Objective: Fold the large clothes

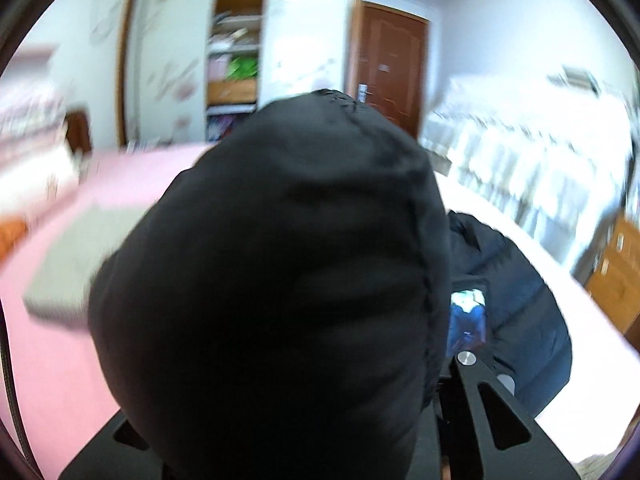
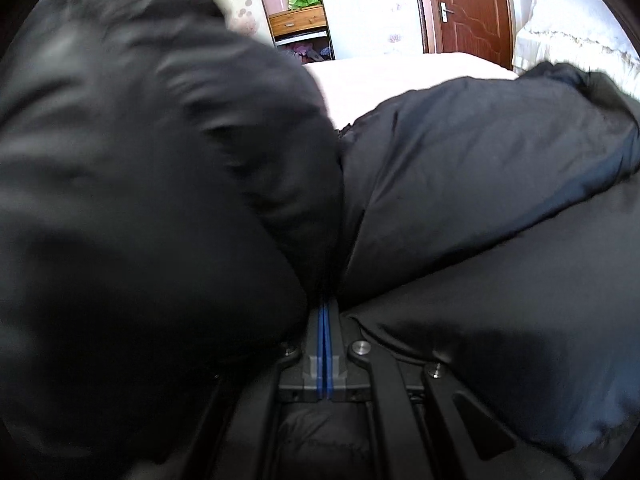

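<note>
A large black padded jacket (image 1: 280, 272) bulges up in front of the left wrist camera and hides my left gripper's fingers; only part of its frame (image 1: 492, 412) shows at the bottom, so its state is unclear. More of the jacket (image 1: 520, 288) lies on the pink bed (image 1: 48, 340) to the right. In the right wrist view my right gripper (image 2: 325, 316) is shut on a fold of the jacket (image 2: 460, 168), blue pads pressed together. A lifted, blurred part of the jacket (image 2: 132, 160) fills the left of that view.
A grey folded item (image 1: 76, 264) lies on the bed at the left. A wardrobe with open shelves (image 1: 234, 64) and a brown door (image 1: 392, 64) stand beyond the bed. White bedding (image 1: 520, 152) is piled at the right. A wooden cabinet (image 1: 616, 272) stands far right.
</note>
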A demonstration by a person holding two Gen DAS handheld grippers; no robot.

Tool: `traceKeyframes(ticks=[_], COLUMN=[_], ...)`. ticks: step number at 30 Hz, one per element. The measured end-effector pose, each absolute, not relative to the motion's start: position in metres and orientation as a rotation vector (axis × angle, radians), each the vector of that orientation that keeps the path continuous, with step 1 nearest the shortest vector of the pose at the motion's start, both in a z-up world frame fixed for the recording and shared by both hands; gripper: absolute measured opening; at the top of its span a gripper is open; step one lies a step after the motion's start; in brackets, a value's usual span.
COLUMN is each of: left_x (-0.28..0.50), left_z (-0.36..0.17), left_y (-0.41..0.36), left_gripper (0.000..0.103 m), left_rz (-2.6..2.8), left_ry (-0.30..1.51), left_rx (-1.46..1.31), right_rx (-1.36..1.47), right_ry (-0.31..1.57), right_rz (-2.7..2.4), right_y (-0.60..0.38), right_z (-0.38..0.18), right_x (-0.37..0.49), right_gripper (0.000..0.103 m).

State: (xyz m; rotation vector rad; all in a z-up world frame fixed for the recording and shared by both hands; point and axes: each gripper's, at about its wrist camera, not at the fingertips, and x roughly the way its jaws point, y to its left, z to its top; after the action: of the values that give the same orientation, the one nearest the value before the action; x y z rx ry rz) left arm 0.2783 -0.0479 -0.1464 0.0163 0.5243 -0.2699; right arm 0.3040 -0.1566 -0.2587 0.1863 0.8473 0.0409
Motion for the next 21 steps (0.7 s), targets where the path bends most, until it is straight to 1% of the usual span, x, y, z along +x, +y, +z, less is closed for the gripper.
traceKeyframes(ticks=[2, 6, 14, 18, 20, 21], left_x=[0.277, 0.279, 0.273, 0.260, 0.261, 0.273], left_z=[-0.144, -0.140, -0.128, -0.125, -0.126, -0.125], left_y=[-0.070, -0.088, -0.114, -0.129, -0.129, -0.127], left_gripper=[0.021, 0.021, 0.021, 0.021, 0.021, 0.021], left_rz=[-0.269, -0.232, -0.194, -0.195, -0.193, -0.192], left_ry=[0.510, 0.491, 0.475, 0.491, 0.495, 0.497], left_rx=[0.107, 0.215, 0.326, 0.350, 0.365, 0.371], right_rx=[0.234, 0.293, 0.365, 0.399, 0.406, 0.410], right_ry=[0.851, 0.881, 0.956, 0.919, 0.865, 0.844], right_rz=[0.059, 0.092, 0.208, 0.228, 0.217, 0.205], right_y=[-0.165, -0.176, -0.205, -0.232, -0.251, -0.258], right_z=[-0.261, -0.261, -0.233, -0.205, -0.187, -0.180], right_x=[0.304, 0.307, 0.299, 0.272, 0.255, 0.250], right_gripper=[0.000, 0.000, 0.000, 0.001, 0.001, 0.001])
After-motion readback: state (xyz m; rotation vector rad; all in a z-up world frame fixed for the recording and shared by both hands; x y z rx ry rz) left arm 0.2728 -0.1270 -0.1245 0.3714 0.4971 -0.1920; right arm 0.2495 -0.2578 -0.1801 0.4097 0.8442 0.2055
